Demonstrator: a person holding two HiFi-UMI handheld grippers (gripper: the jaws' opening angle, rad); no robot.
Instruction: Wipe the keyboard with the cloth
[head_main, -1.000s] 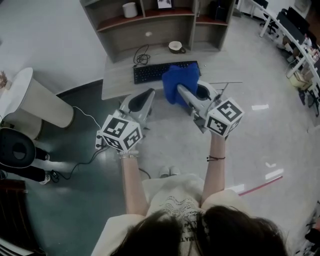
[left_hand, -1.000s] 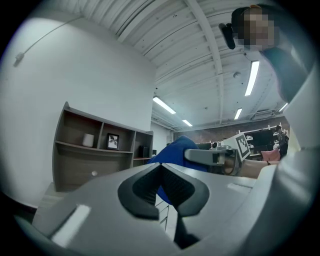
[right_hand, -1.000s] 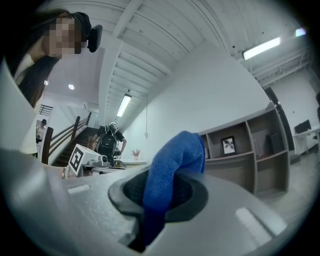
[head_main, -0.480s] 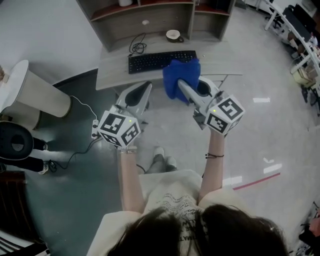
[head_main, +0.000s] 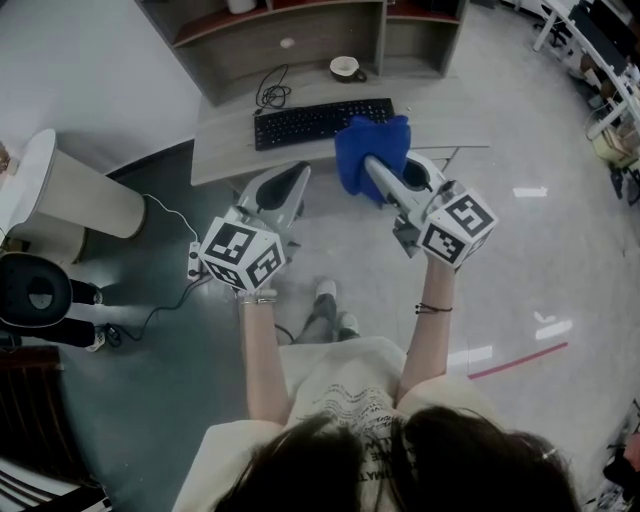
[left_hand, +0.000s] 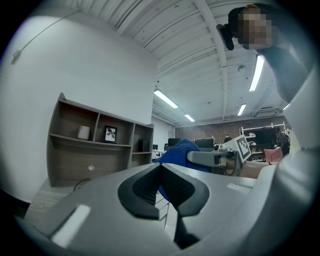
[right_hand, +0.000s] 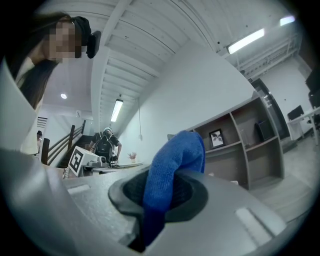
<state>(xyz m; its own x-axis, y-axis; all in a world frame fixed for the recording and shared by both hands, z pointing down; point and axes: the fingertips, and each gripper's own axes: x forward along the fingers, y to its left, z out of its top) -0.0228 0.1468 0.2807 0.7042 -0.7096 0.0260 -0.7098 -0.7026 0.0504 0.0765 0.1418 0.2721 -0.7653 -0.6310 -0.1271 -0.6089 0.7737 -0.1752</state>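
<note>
A black keyboard (head_main: 322, 122) lies on the grey desk (head_main: 225, 150) ahead of me. My right gripper (head_main: 378, 170) is shut on a blue cloth (head_main: 372, 152), which hangs just right of and in front of the keyboard's right end. In the right gripper view the blue cloth (right_hand: 172, 172) is pinched between the jaws and bulges above them. My left gripper (head_main: 292, 186) hovers below the desk's front edge, shut with nothing in it. The left gripper view shows the closed left gripper (left_hand: 162, 181), with the cloth (left_hand: 179, 152) and the other gripper beyond it.
A cup (head_main: 347, 68) and a coiled cable (head_main: 272, 97) sit behind the keyboard, under a wooden shelf unit (head_main: 300, 30). A white cylindrical bin (head_main: 75, 195) stands at the left, with a cord (head_main: 165, 230) on the floor.
Both grippers have drifted slightly right and towards the desk, with the cloth still held. The view has shifted, so the desk sits higher in the frame.
</note>
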